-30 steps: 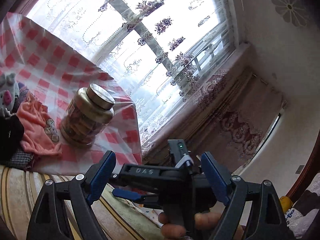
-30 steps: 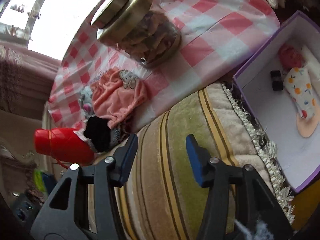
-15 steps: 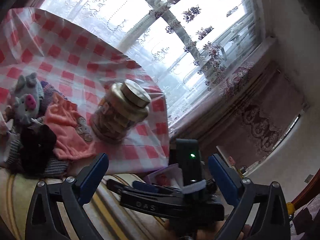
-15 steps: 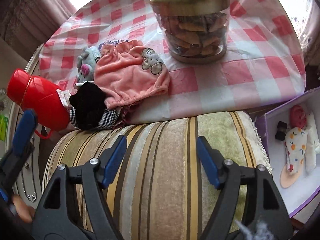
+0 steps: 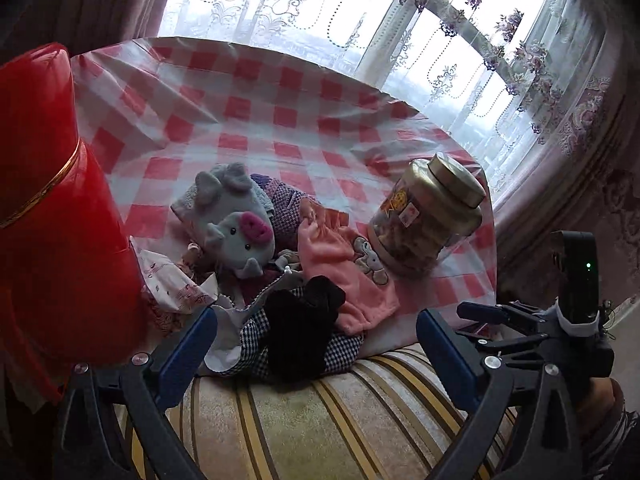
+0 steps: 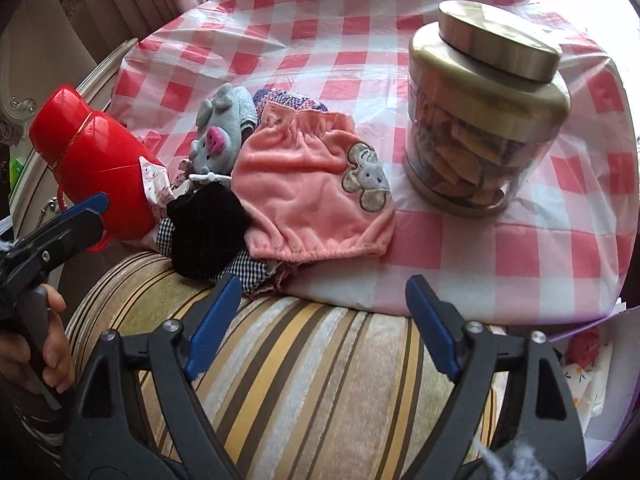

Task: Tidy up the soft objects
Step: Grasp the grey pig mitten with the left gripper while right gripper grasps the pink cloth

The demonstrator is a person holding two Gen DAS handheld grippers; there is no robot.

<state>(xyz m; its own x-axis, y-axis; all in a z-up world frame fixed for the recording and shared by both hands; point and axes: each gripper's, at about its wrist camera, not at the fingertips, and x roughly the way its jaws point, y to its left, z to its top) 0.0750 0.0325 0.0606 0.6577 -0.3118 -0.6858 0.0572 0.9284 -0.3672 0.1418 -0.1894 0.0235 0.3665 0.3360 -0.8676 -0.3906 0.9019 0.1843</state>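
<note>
Nearest in both wrist views is a striped plush cushion in beige, yellow and brown (image 6: 320, 380), rounded at its top edge. The right tongs (image 6: 324, 322) hang over it with blue-padded jaws spread wide; they have just been opening, and nothing lies between them. The left tongs (image 5: 316, 354) are spread about as wide as they go, empty too, with their blue pads framing the near edge of the heap of soft things. A hand (image 6: 44, 344) grips the left tool's handle at the left edge of the right wrist view.

Just past the cushion's edge, on a surface covered with a red-and-white checked plastic cloth (image 6: 360, 52), lies the heap. At its front is a crumpled black fabric piece (image 5: 300, 328) on top of a black-and-white houndstooth cloth (image 5: 340, 354). Touching these on the right is a pink fleece garment with a grey elephant patch (image 6: 316, 196). Behind the black piece sits a grey plush pig with a pink snout (image 5: 240, 228), resting against a purple knitted item (image 5: 286, 208). A white printed cloth (image 5: 172, 284) lies at the left of the heap, against a tall red plastic flask with a gold band (image 5: 52, 208).

To the right of the pink garment, close beside it, stands a clear jar with a gold metal lid (image 6: 484, 120), filled with brownish pieces. At the lower right of the right wrist view a purple-edged box (image 6: 612, 392) holds a few pale and red soft items. Farthest off, lace curtains with floral embroidery (image 5: 420, 20) cover a bright window.
</note>
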